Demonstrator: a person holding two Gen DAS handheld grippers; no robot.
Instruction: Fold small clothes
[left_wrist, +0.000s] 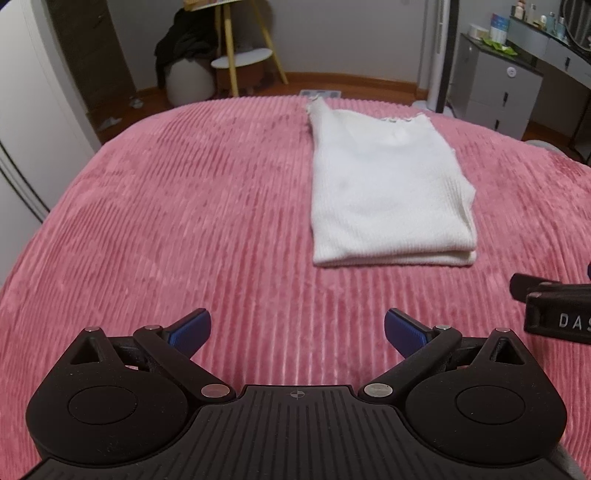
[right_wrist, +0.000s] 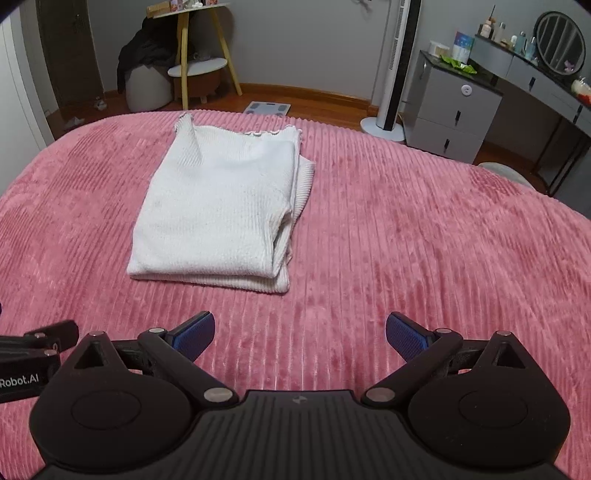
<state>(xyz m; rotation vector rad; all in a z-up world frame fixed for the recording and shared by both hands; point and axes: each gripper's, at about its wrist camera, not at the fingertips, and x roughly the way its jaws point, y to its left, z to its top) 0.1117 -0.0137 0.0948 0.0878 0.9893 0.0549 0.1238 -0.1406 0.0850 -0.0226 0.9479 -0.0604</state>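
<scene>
A bed (left_wrist: 184, 221) covered by a pink ribbed plush blanket (right_wrist: 406, 240) carries a single white ribbed garment (right_wrist: 218, 206), folded into a flat rectangle with its frilled edge toward the far side and its thick folded edge toward the near side.

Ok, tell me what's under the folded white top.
The white top lies folded on the pink ribbed blanket, which shows all around it. Its own lower layers peek out along the near and right edges. Whatever else lies beneath is covered.
</scene>
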